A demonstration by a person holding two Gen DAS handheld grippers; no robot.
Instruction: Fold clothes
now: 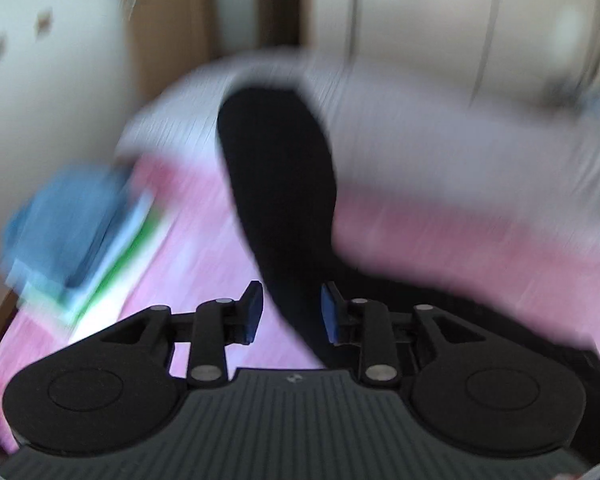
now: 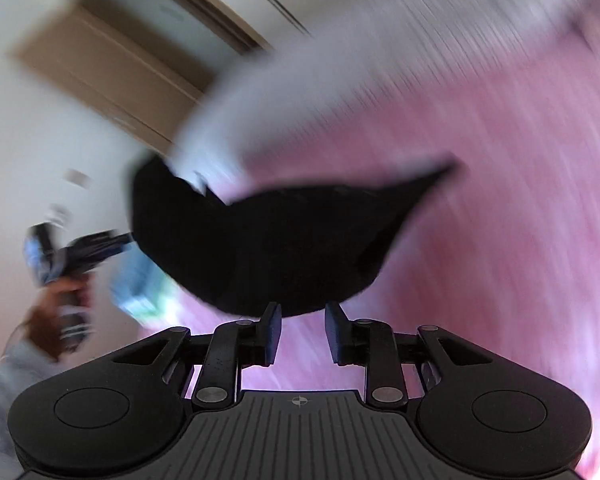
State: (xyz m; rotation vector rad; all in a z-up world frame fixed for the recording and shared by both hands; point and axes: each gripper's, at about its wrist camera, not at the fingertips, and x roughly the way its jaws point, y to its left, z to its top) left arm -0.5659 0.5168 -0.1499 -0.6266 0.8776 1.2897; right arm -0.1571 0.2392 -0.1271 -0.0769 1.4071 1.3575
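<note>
Left wrist view: sits behind the left gripper (image 1: 291,312), looks forward along its fingers and downward, close over the pink bedspread (image 1: 204,264). Wall and wardrobe doors lie beyond the bedspread's far edge.

Right wrist view: sits behind the right gripper (image 2: 302,334), equally close above the bedspread (image 2: 480,208), rolled so the bedspread fills the right side.

Shared: bedspread, black garment (image 1: 276,184) (image 2: 260,240), pale blanket (image 1: 440,128) (image 2: 300,92), folded blue stack (image 1: 72,232) (image 2: 136,284). Both heavily blurred.

Black garment (image 2: 268,240): matt cloth; pink bedding (image 2: 480,200): soft fabric.
</note>
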